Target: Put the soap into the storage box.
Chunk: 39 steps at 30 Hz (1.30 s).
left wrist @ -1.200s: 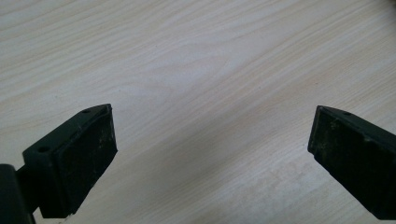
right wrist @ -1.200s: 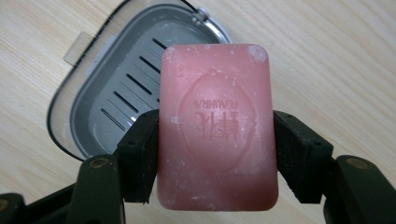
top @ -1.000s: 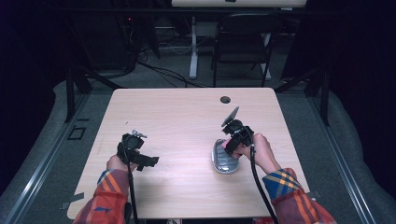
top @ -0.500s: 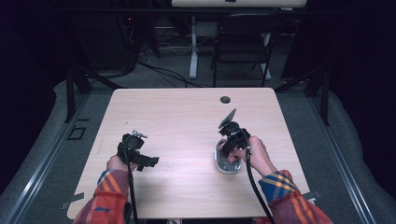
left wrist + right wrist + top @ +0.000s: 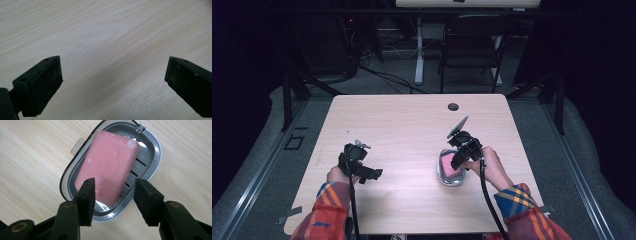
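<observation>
Soap bar (image 5: 110, 162), pink, likely slick and easily dented, lies in a steel dish (image 5: 152, 157) on the table (image 5: 402, 125). The right gripper (image 5: 115, 181) has just been closing and pinches its near end across the width. The left gripper (image 5: 114, 60) is spread.

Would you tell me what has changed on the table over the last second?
The right gripper dipped toward the soap dish and its jaws have just been closing, with the near end of the pink soap between them; contact is unclear. The left gripper, open, and the dish stayed put.
</observation>
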### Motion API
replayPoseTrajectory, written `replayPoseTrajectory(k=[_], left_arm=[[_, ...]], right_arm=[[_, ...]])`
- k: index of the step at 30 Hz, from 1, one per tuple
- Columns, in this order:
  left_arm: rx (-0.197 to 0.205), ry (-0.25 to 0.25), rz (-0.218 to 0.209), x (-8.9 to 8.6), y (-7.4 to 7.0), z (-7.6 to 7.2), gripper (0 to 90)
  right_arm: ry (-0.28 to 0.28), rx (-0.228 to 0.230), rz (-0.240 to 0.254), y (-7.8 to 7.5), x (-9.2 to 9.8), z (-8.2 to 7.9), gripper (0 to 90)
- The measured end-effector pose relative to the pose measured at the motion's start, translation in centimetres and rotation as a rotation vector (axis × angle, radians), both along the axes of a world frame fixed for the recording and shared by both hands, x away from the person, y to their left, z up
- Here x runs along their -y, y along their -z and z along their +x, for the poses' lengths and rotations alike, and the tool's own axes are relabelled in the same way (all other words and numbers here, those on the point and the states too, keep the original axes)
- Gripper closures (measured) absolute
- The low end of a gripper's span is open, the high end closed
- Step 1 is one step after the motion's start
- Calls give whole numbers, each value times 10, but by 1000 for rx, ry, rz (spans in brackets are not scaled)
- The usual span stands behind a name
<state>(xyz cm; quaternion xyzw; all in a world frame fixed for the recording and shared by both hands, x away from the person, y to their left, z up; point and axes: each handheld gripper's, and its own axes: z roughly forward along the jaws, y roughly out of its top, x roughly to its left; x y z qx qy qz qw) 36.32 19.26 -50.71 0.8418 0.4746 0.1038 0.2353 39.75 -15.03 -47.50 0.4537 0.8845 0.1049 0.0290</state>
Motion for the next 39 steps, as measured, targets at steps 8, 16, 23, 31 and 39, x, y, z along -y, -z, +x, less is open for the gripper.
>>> replayPoseTrajectory(k=[8,16,23,31,39], left_arm=[[-3,5,1,0,0,0,12],[-1,8,2,1,0,0,12],[3,8,2,1,0,0,12],[4,8,3,2,0,-1,11],[3,11,5,2,0,-1,11]], right_arm=[[-34,29,8,-10,8,-5,542],[-52,60,29,-17,18,-8,506],[-73,106,50,-29,34,-14,430],[-73,138,58,-37,57,-22,308],[-51,151,41,-37,79,-30,186]])
